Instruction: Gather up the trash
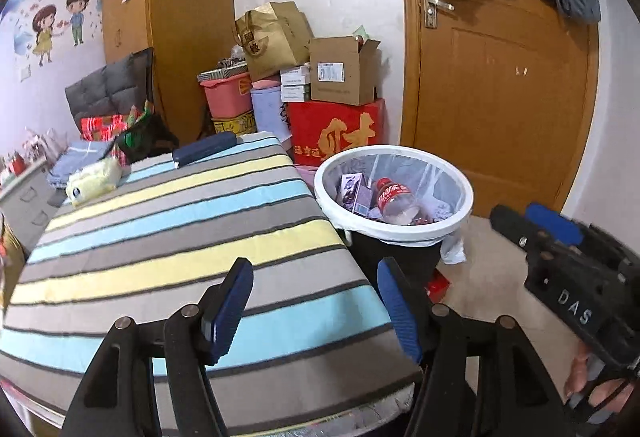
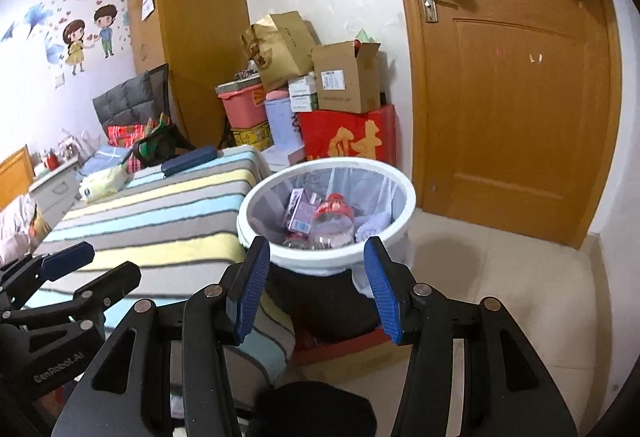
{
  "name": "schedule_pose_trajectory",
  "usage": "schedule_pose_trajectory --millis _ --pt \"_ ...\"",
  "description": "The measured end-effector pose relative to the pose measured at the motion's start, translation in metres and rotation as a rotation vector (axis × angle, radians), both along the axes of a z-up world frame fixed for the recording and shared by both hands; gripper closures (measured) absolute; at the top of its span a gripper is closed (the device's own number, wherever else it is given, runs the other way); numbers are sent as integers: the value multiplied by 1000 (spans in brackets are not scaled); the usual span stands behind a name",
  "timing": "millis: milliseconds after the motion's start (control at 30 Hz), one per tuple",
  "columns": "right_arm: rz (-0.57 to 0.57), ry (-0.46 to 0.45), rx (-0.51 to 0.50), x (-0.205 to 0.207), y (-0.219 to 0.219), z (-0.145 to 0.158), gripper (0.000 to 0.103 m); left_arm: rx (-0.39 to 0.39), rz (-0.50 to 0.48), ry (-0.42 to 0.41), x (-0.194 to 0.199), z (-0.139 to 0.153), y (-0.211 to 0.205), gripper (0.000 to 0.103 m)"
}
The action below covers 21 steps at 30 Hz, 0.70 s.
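There, both claws stood spread and empty: the left claw (image 1: pixel 316 311) over the striped bench (image 1: pixel 168 229), the right claw (image 2: pixel 316 289) just short of the white-rimmed trash bin (image 2: pixel 404 213). At twelve o'clock from the right claw, the bin held a red-labelled plastic bottle (image 2: pixel 334 221) and a purple carton (image 2: pixel 300 215).

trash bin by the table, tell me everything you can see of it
The trash bin is round, with a dark body and a white rim over a clear liner. It stands upright on the floor against the striped table's corner, near the door. Inside lie a red-labelled plastic bottle and a purple carton.
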State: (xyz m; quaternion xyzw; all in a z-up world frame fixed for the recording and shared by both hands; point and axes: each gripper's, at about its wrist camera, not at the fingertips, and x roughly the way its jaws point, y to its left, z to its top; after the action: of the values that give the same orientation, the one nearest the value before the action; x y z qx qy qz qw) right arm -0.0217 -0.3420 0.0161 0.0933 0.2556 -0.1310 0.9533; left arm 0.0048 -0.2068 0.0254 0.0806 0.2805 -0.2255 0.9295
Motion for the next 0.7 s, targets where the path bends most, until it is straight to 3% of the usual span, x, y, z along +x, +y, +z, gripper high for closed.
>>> schedule_pose_trajectory --millis 700 --pt "17 -14 -37 -13 19 1 52 -19 53 -8 -12 -1 17 39"
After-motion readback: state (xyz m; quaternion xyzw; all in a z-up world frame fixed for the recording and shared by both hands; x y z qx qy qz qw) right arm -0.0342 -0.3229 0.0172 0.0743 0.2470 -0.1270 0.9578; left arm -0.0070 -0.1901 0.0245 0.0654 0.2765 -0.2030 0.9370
